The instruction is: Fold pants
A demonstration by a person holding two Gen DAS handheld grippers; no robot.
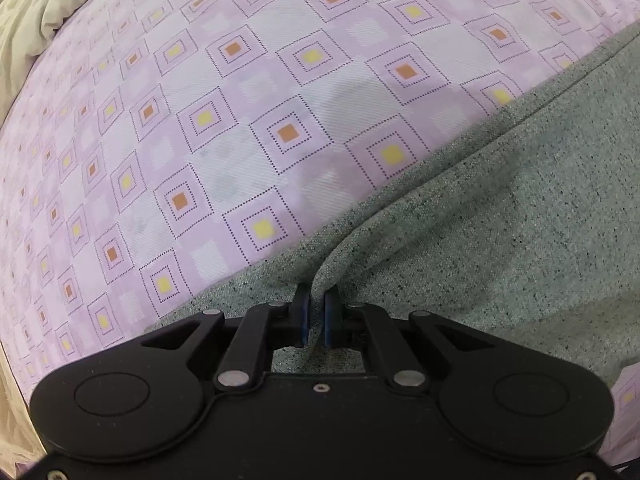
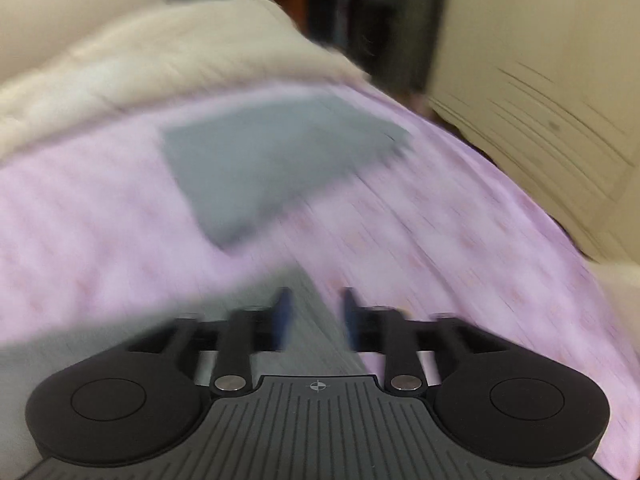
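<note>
The grey speckled pants (image 1: 500,232) lie on a pink patterned bed sheet (image 1: 240,100), filling the right and lower part of the left wrist view. My left gripper (image 1: 317,314) is shut on a raised fold of the pants' edge, which runs between the blue pads. The right wrist view is motion-blurred. There the right gripper (image 2: 316,314) is open, its fingers apart over a grey strip of the pants (image 2: 312,320). A grey folded part of the pants (image 2: 272,164) lies farther off on the sheet (image 2: 460,240).
A cream duvet (image 1: 28,12) is bunched at the far left edge of the bed, and it also shows in the right wrist view (image 2: 140,52). Cream cupboard doors (image 2: 540,80) stand beyond the bed on the right, with a dark gap (image 2: 360,12) beside them.
</note>
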